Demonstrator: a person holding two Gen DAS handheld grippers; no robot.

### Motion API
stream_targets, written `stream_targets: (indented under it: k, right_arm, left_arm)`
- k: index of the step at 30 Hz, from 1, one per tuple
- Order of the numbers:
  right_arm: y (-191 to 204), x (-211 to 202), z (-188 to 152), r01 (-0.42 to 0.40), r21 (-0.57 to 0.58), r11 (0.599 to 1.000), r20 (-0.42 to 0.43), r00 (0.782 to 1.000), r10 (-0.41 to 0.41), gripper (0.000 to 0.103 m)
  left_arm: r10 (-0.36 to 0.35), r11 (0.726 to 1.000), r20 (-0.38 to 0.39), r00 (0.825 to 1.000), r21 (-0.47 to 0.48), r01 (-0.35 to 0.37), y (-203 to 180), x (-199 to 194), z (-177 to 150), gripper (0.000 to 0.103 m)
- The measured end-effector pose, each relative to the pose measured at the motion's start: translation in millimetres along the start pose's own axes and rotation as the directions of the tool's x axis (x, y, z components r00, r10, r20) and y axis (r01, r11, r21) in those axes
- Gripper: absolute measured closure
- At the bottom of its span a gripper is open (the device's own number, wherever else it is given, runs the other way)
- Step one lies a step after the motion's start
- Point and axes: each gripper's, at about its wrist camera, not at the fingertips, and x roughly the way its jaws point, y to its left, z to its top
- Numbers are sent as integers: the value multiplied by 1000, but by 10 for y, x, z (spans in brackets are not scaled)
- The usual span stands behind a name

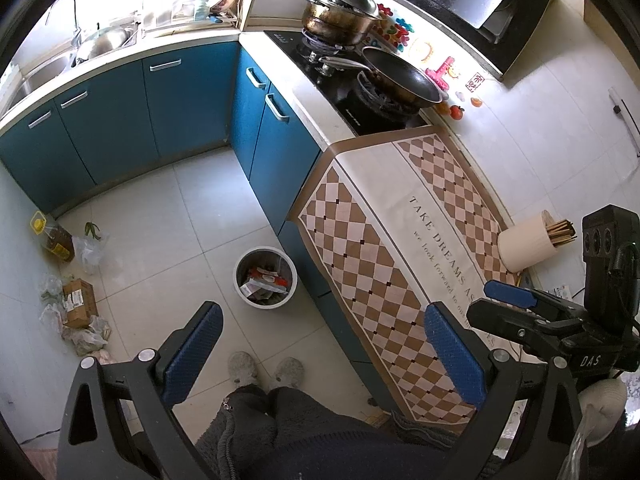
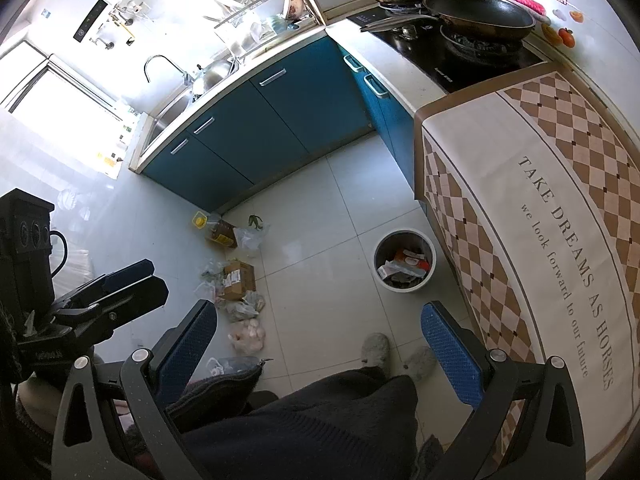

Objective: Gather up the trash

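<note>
A round grey trash bin (image 1: pixel 266 278) stands on the tiled floor beside the blue cabinet, with wrappers inside; it also shows in the right wrist view (image 2: pixel 404 266). My left gripper (image 1: pixel 324 348) is open and empty, held high above the floor near the bin. My right gripper (image 2: pixel 316 342) is open and empty too, and shows from the side at the right of the left wrist view (image 1: pixel 508 300). Loose trash lies by the left wall: a cardboard box (image 1: pixel 80 302) (image 2: pixel 239 275) and several crumpled plastic bags (image 1: pixel 86 338) (image 2: pixel 248 334).
An oil bottle (image 1: pixel 52 236) and a bag of greens (image 1: pixel 93 242) sit in the floor corner. A checkered cloth (image 1: pixel 404 240) covers the counter, with a chopstick holder (image 1: pixel 528 244) on it. Pans (image 1: pixel 400 76) sit on the stove. My slippered feet (image 1: pixel 264 372) are below.
</note>
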Motion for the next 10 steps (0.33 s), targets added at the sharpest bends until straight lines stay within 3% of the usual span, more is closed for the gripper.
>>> stream_targets:
  k: [10]
  right_arm:
    - [8, -7, 12, -5, -10, 1000, -4, 1000, 5, 0]
  left_arm:
    - [3, 1000, 13, 1000, -2, -3, 2, -9, -53, 0]
